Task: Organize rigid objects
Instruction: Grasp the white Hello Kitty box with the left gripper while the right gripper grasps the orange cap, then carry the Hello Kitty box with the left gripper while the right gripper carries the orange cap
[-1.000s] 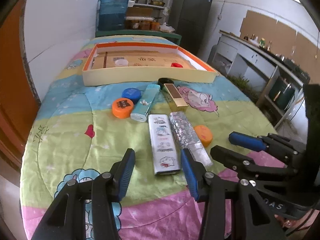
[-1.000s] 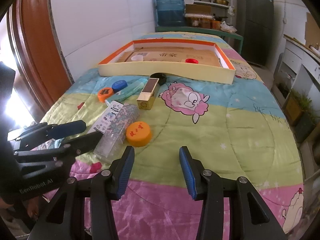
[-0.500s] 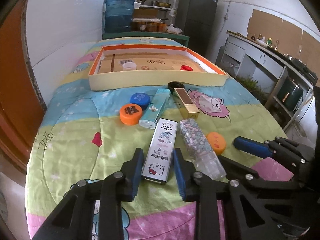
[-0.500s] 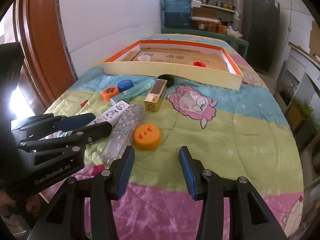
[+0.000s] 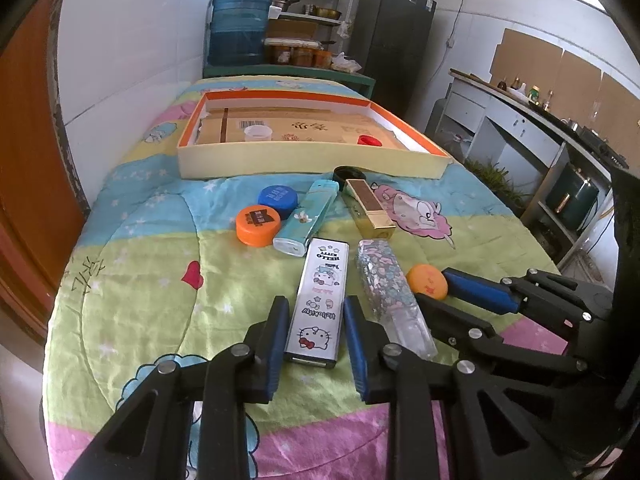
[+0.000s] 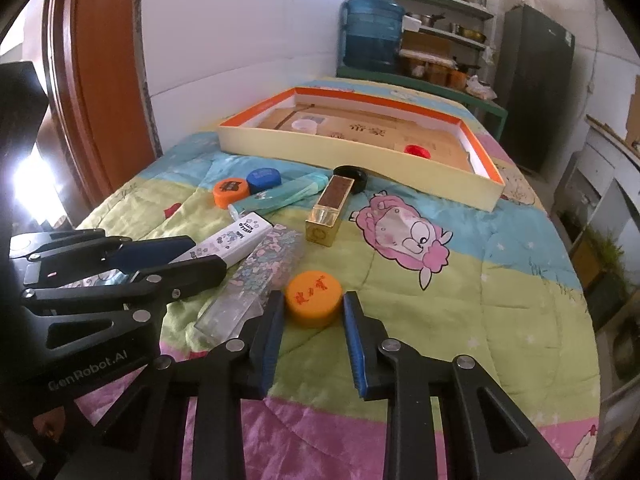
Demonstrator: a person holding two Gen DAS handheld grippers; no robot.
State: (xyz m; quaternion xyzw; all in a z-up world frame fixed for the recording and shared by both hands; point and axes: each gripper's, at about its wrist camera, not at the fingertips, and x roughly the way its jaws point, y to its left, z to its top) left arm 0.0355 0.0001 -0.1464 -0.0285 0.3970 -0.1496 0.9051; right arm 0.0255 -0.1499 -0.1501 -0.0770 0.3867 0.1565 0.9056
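My left gripper straddles the near end of a white Hello Kitty case lying on the cloth; its pads stand just beside the case's sides, with no firm contact visible. My right gripper is open around an orange cap, with small gaps on both sides. A glittery clear case lies between the two. Farther off lie a teal case, a gold box, an orange lid, a blue lid and a black lid.
An orange-rimmed shallow box stands at the back, holding a clear cup and a red cap. The cartoon-print cloth covers the table. A wall and a wooden door frame run along the left.
Both grippers moved forward and narrowed: the left onto the near end of the Hello Kitty case, the right around the orange cap. The case turned slightly between the earliest frame and the later ones.
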